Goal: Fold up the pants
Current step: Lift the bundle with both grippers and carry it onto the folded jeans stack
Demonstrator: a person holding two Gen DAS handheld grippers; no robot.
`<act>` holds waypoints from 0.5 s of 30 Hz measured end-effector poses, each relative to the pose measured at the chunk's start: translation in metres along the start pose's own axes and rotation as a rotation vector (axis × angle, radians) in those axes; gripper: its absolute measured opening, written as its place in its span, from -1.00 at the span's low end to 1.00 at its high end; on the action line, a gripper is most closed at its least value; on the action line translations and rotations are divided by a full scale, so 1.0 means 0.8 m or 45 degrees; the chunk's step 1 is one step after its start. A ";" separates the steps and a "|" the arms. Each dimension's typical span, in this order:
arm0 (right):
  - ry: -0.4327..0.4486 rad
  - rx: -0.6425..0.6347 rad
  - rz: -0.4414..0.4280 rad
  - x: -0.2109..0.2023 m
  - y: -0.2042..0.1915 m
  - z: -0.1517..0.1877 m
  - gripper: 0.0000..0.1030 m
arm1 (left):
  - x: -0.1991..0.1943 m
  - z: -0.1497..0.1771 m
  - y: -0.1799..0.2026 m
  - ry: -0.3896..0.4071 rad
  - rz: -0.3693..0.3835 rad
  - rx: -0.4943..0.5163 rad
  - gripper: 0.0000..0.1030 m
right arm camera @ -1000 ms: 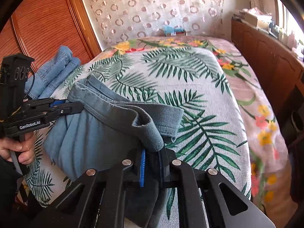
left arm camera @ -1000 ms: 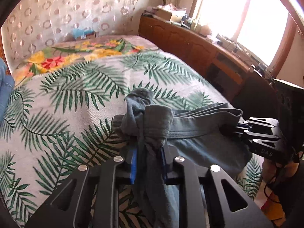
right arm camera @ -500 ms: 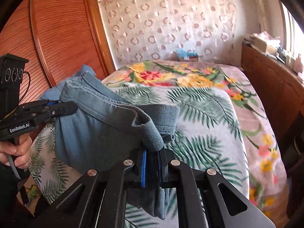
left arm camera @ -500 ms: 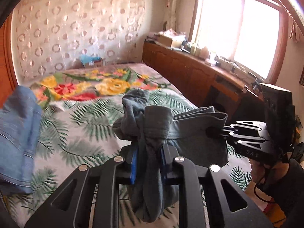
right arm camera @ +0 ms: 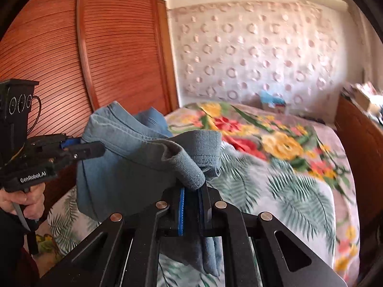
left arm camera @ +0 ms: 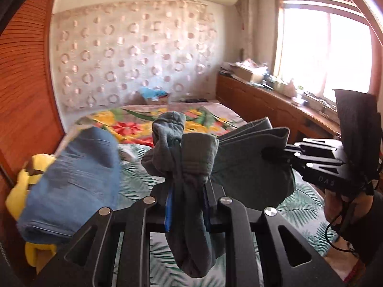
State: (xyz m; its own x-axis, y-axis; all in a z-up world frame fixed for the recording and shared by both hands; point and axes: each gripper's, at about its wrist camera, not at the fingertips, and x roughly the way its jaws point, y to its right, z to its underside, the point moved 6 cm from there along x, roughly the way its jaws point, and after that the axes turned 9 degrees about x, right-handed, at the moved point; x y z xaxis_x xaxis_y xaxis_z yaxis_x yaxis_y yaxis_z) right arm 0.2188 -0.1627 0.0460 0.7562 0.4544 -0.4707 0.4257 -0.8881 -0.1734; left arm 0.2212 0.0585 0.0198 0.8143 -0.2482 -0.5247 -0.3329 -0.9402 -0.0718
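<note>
The grey-blue pants (left arm camera: 251, 167) hang in the air above the bed, stretched between both grippers by the waistband. My left gripper (left arm camera: 186, 191) is shut on a bunched end of the waistband; it also shows in the right wrist view (right arm camera: 79, 148). My right gripper (right arm camera: 194, 191) is shut on the other end of the pants (right arm camera: 134, 167); it also shows in the left wrist view (left arm camera: 284, 154). Loose fabric droops below each gripper.
The bed (right arm camera: 287, 191) has a palm-leaf and floral cover. A folded blue denim stack (left arm camera: 71, 181) over something yellow lies at the left. A louvred wooden wardrobe (right arm camera: 95, 59) stands on the left. A cluttered wooden sideboard (left arm camera: 275, 100) runs under the window on the right.
Both grippers have lifted the pants well up off the bed. The views now tilt up toward the wall and wardrobe. The grips are unchanged.
</note>
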 end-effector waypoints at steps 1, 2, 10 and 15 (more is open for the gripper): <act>0.003 -0.016 -0.009 0.010 -0.004 -0.007 -0.83 | -0.003 0.000 -0.011 0.007 -0.019 -0.007 -0.60; 0.005 -0.038 -0.022 0.018 -0.013 -0.014 -0.83 | -0.006 0.000 -0.024 0.014 -0.038 -0.017 -0.60; -0.010 -0.117 -0.104 0.107 -0.027 -0.059 -0.83 | -0.008 -0.001 -0.101 0.045 -0.154 -0.082 -0.60; -0.046 -0.170 -0.130 0.169 -0.032 -0.084 -0.83 | -0.005 0.015 -0.148 0.046 -0.213 -0.144 -0.60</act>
State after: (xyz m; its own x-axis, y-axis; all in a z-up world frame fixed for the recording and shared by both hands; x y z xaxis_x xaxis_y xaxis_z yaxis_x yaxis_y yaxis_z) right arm 0.3437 -0.0740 0.0450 0.6884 0.5370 -0.4876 0.5635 -0.8192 -0.1067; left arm 0.2520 0.1736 0.0205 0.8708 -0.0925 -0.4829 -0.1374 -0.9888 -0.0584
